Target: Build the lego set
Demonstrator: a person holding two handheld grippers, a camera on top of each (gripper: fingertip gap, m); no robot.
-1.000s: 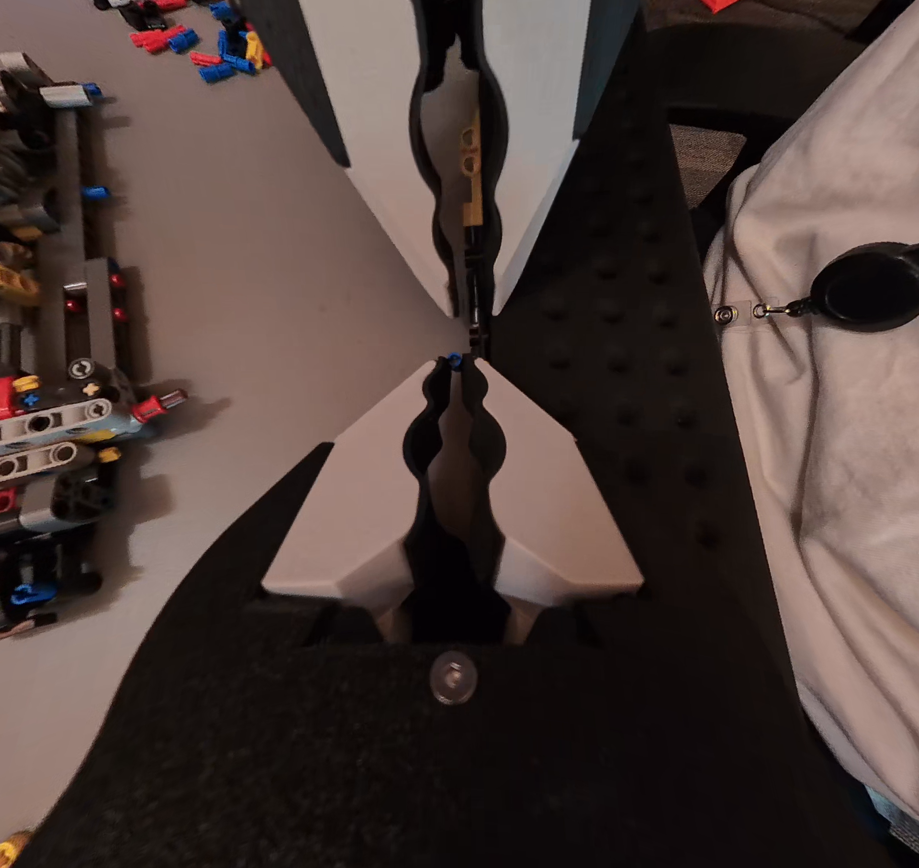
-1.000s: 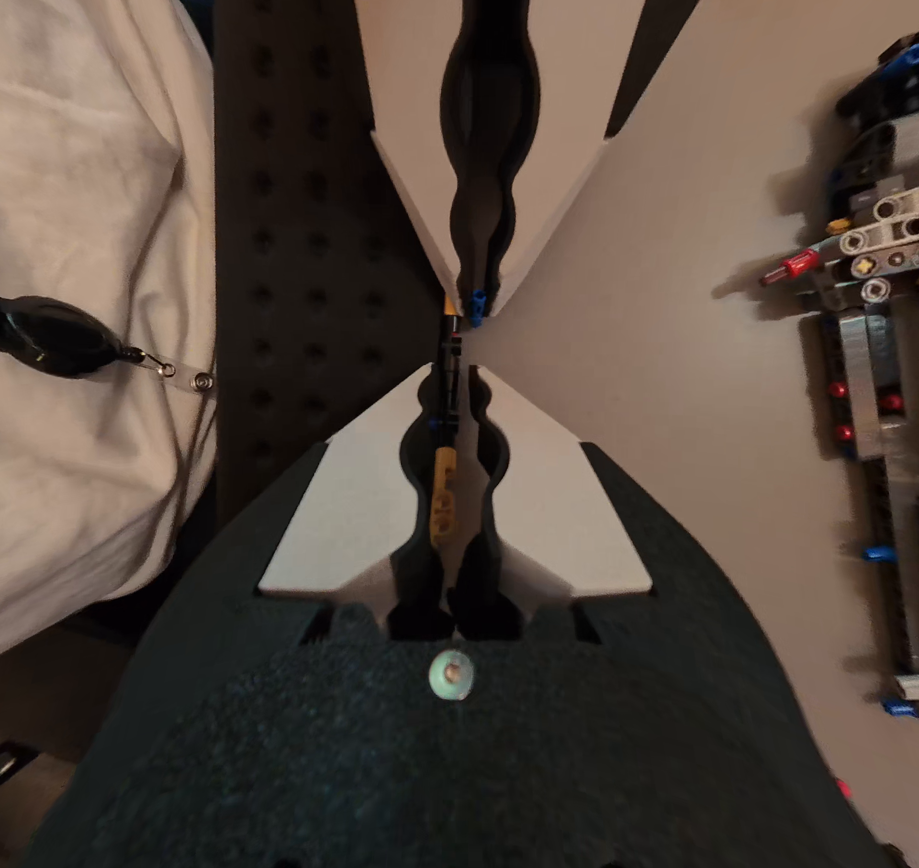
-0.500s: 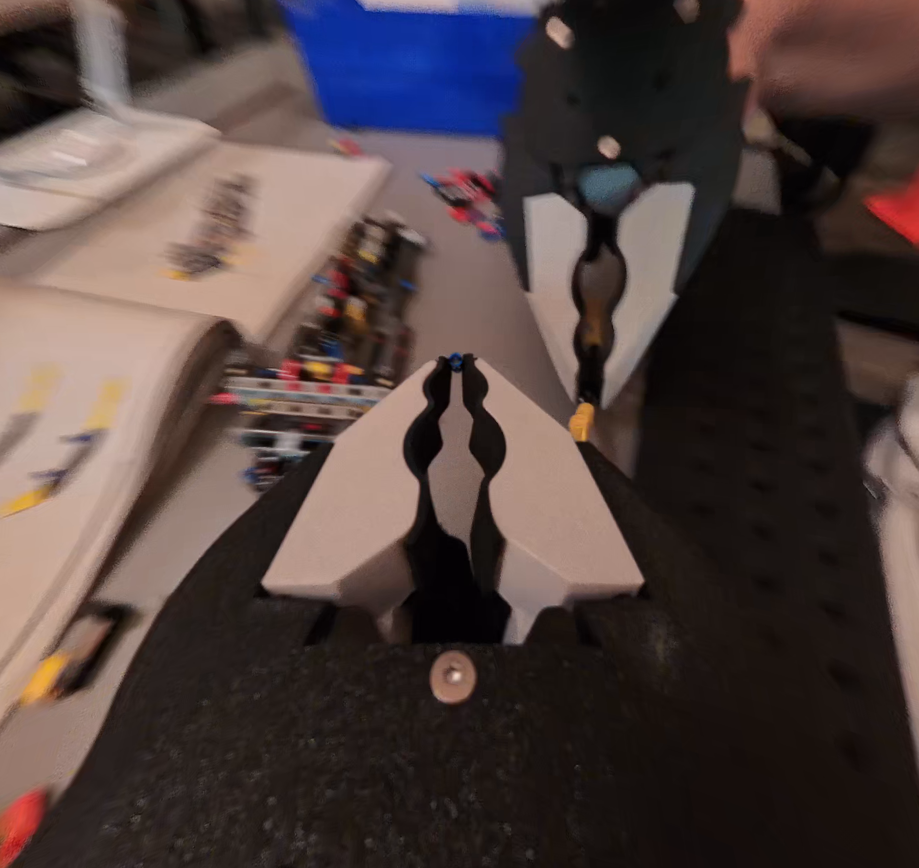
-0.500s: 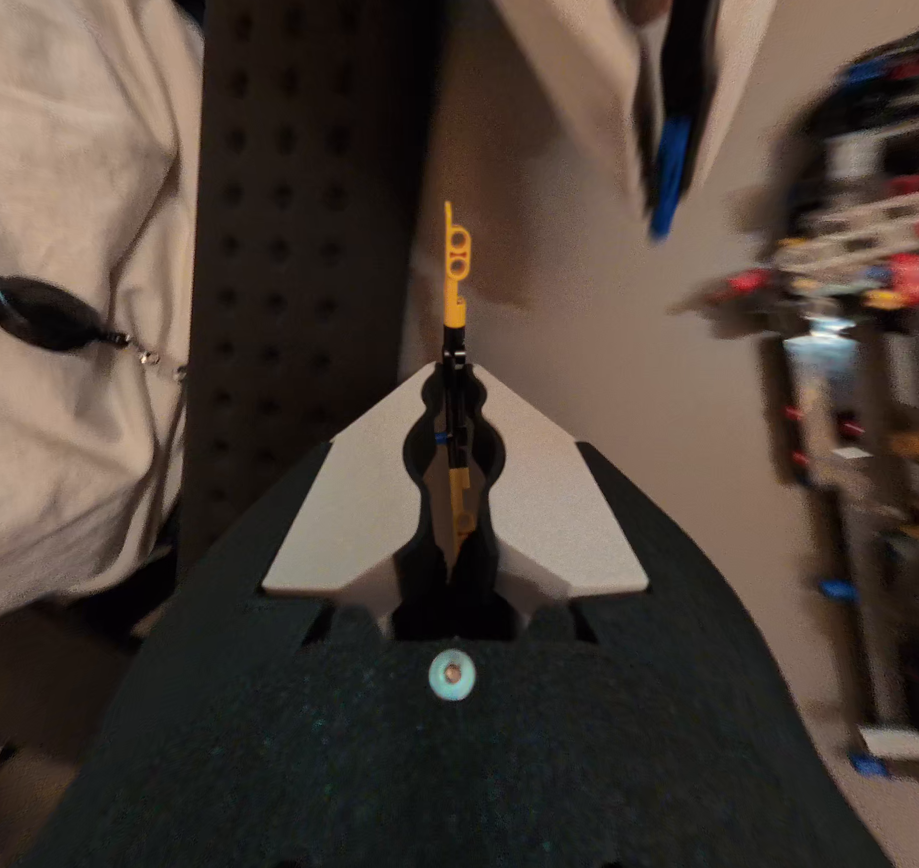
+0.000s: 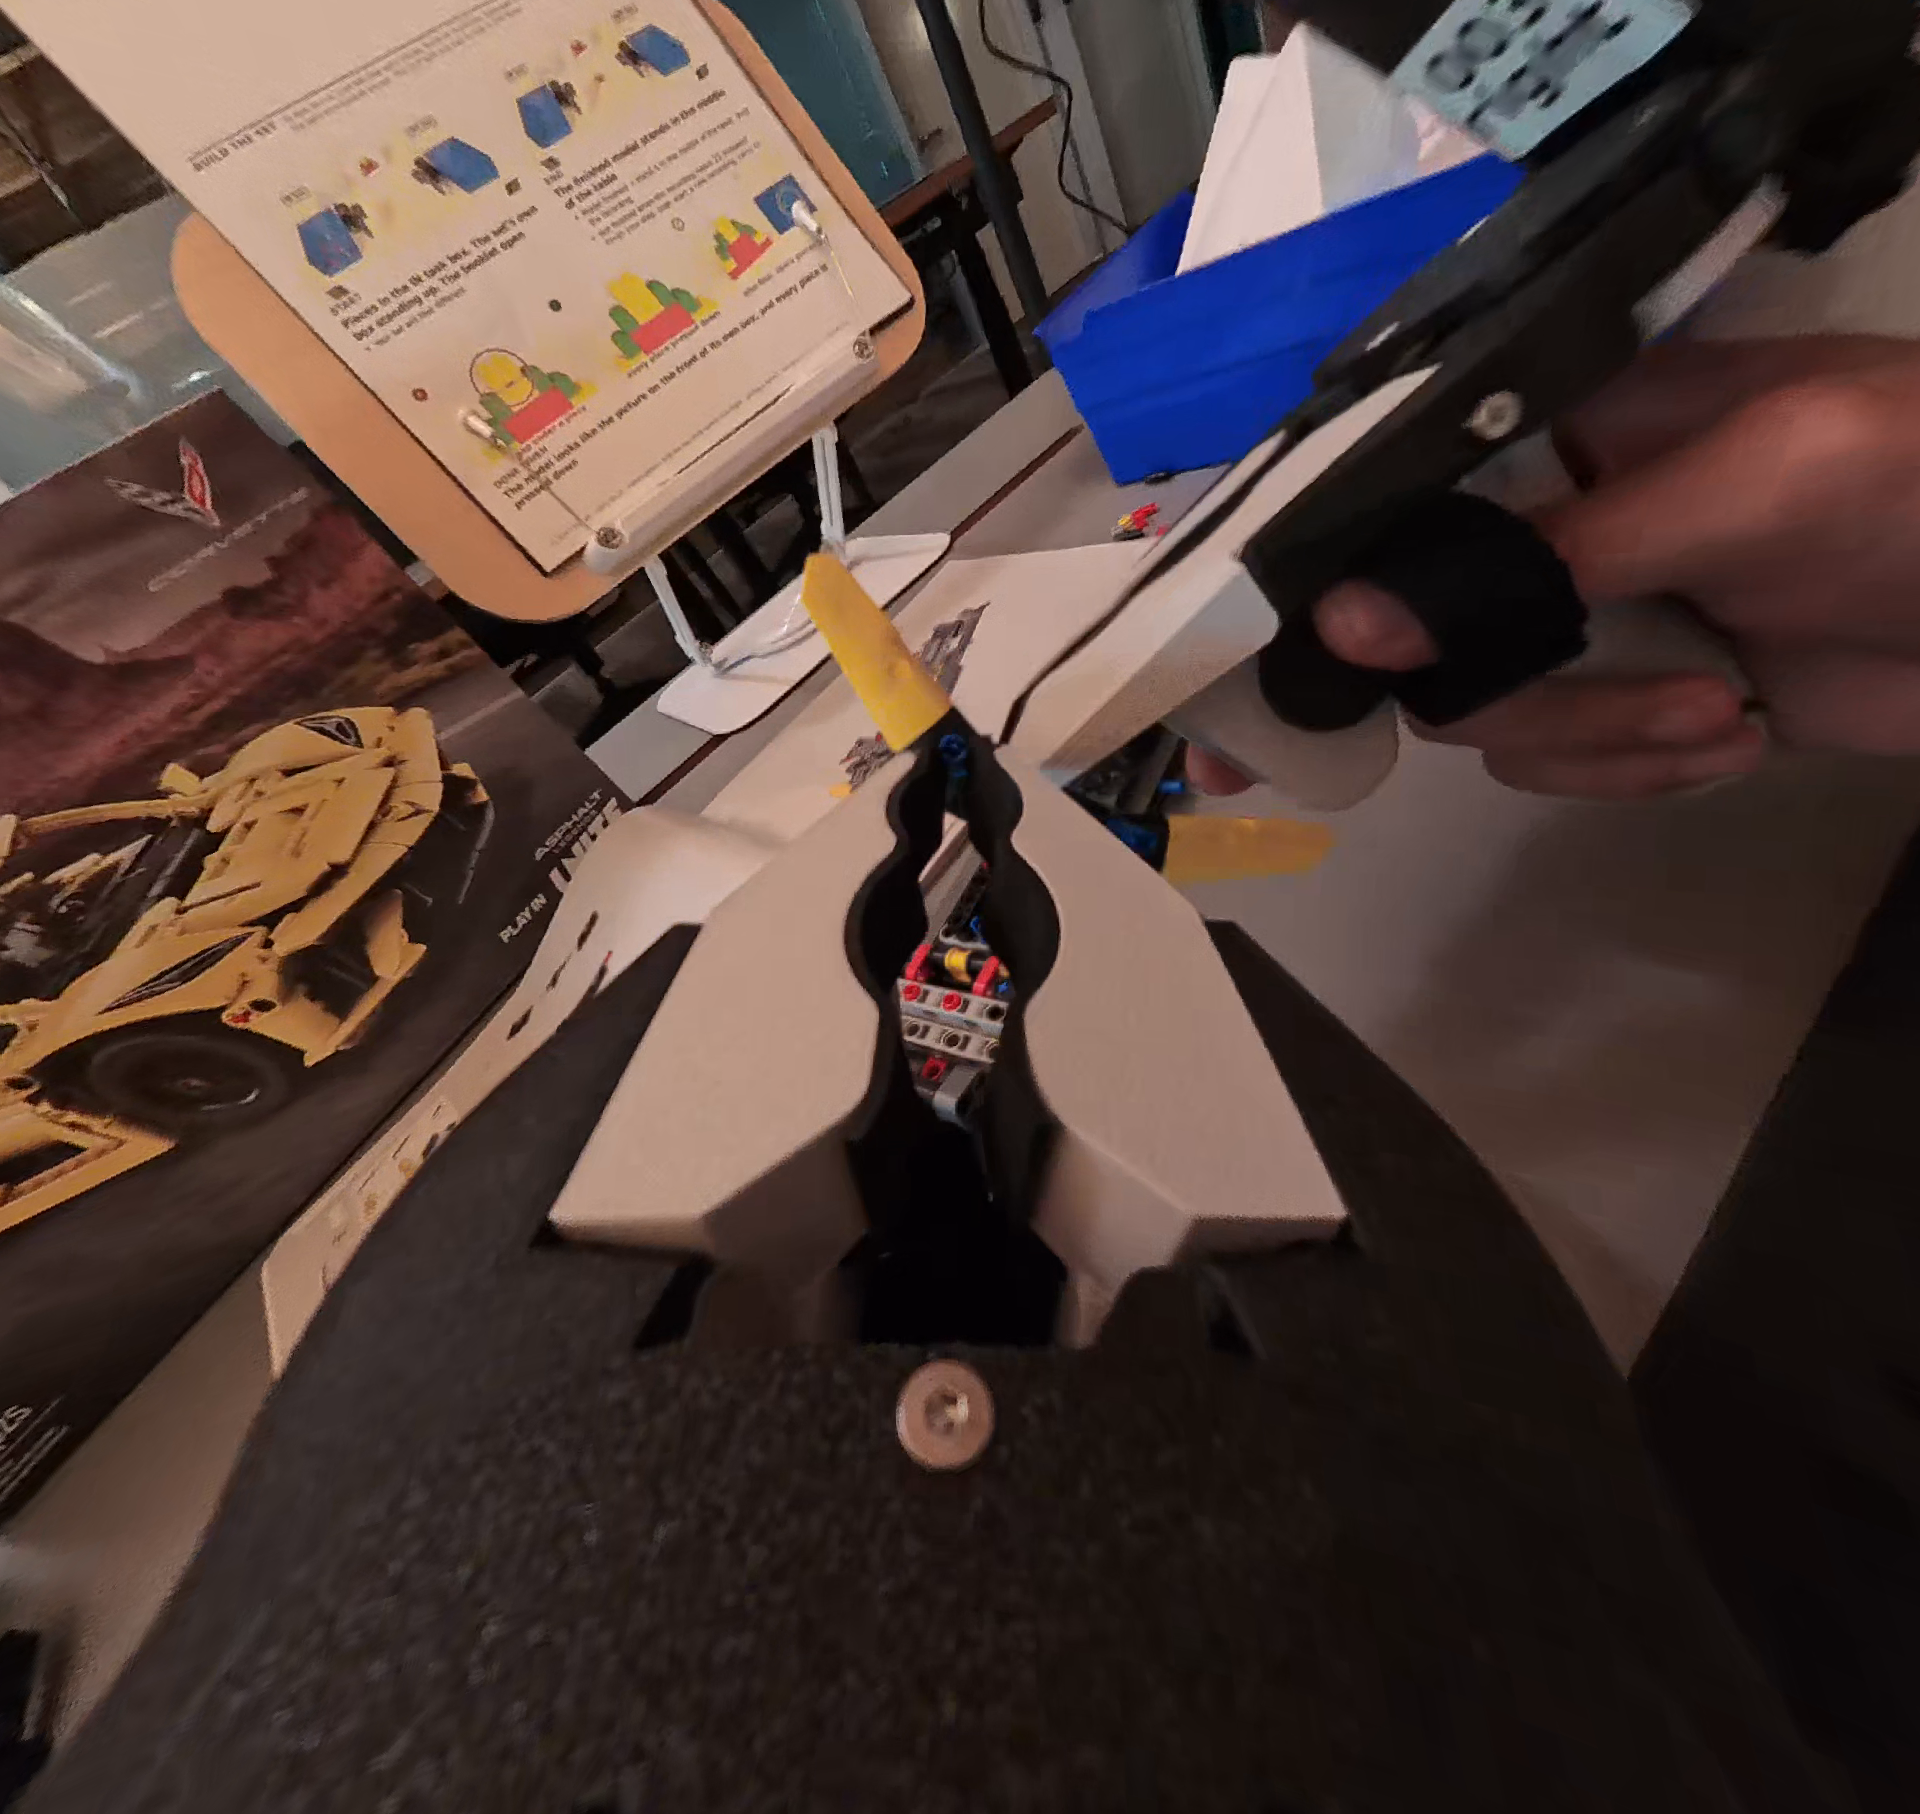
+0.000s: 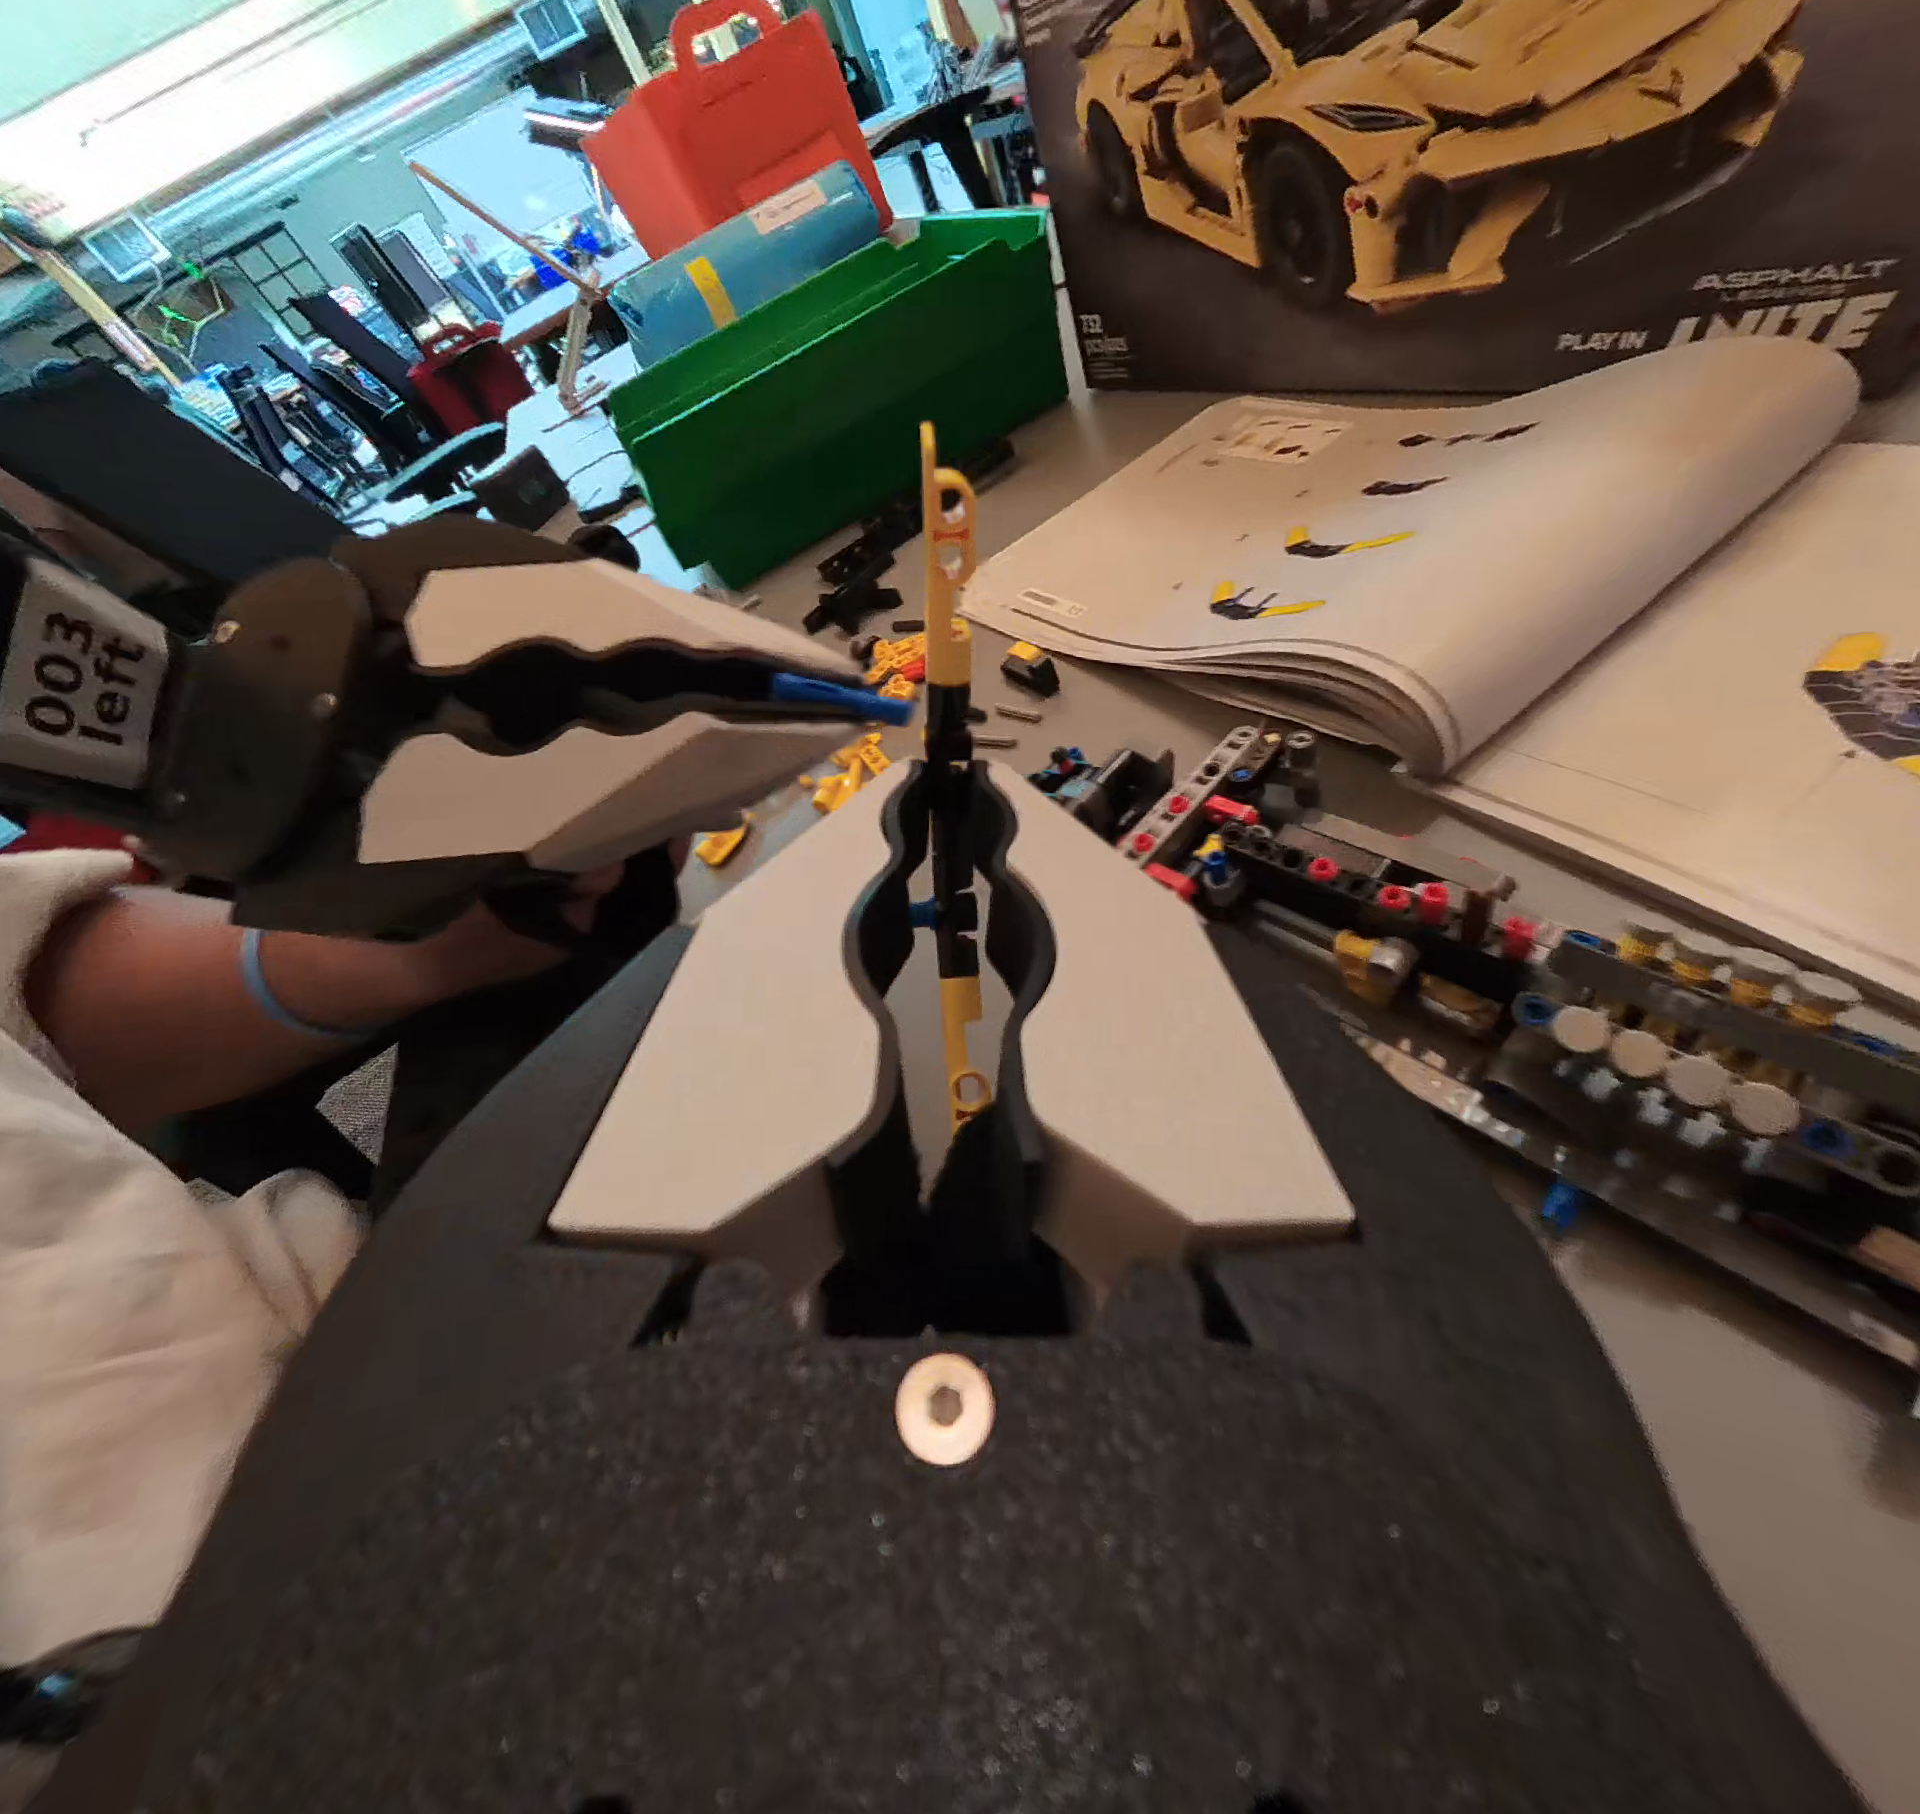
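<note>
Right gripper [image 6: 943,767], nearest in the right wrist view: fingers [image 6: 1132,1016] nearly closed, clamping a slim black-and-yellow part [image 6: 948,621] that stands upright, one yellow end down between the fingers, the other rising past the tips. Left gripper [image 6: 883,710], entering from the left of that view: fingers narrowed on a blue pin [image 6: 831,699], whose tip lies just beside the black middle of the part; contact cannot be told. In the left wrist view the pin [image 5: 954,754] shows as a blue speck at the closed tips [image 5: 951,762], with the part's yellow end [image 5: 868,658] just beyond. Past the grippers, on the table [image 6: 1714,1432]: the half-built chassis [image 6: 1403,943], loose pieces [image 6: 862,663], an open booklet [image 6: 1455,601]. Farther back: a green bin [image 6: 831,393] and the set's box [image 6: 1455,133].
</note>
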